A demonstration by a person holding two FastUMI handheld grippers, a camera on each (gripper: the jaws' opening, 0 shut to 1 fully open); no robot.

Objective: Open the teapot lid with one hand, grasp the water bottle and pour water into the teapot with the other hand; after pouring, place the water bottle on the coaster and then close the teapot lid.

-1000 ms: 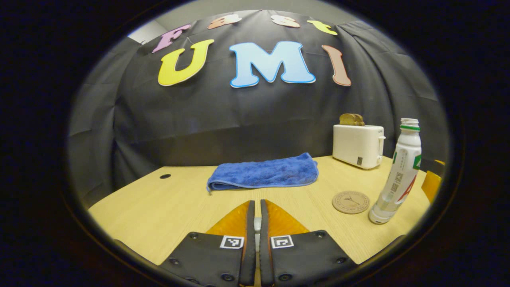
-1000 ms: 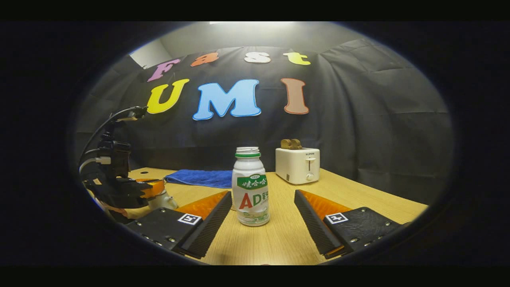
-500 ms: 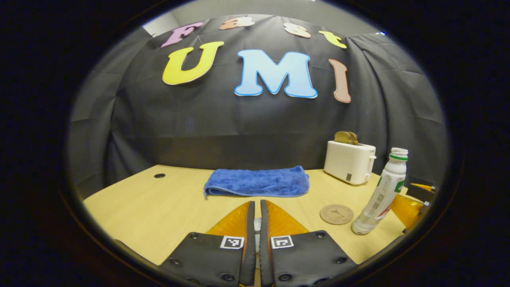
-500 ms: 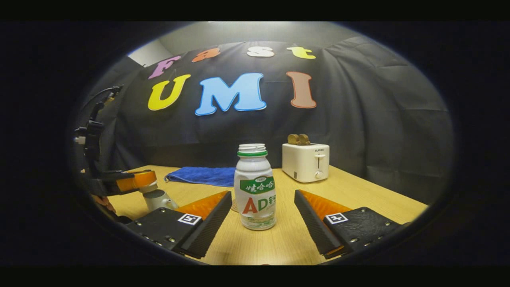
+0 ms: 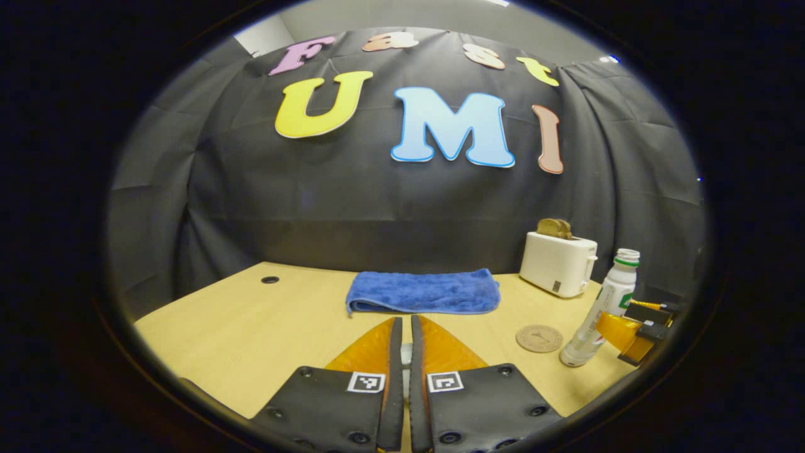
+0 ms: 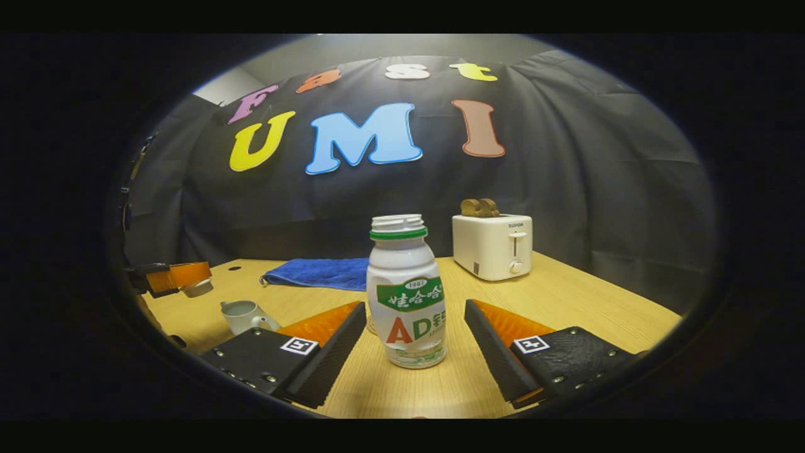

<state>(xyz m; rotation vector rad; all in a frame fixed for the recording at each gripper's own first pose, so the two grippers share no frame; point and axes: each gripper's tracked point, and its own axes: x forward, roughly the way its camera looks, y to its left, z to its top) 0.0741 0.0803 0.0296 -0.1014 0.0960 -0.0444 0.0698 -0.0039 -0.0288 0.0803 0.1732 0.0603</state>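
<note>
The L gripper (image 6: 182,277) hung above the table's left side with a pale lid (image 6: 198,288) between its closed fingers — in its own view the two fingers sat almost together, a sliver of something pale in the gap. The teapot (image 6: 242,314) stood open below and a little to the right of it, lid well clear.

The R gripper (image 6: 415,343) was wide open, one finger each side of the bottle (image 6: 407,296), neither touching yet. The bottle stood upright on the table (image 6: 566,308), uncapped, w/ the coaster (image 5: 539,338) just beside it.

Step in hand, as I judged it: grasp the bottle. To do it well — push fwd until the body sits deep between the fingers, then close at about label height, squarely, so it won't pivot when tipped. Plastic likely gives; firm squeeze, not a crush, since the neck is open and could spill. Keep the lid held high and off to the side so the pour path to the pot is free.
</note>
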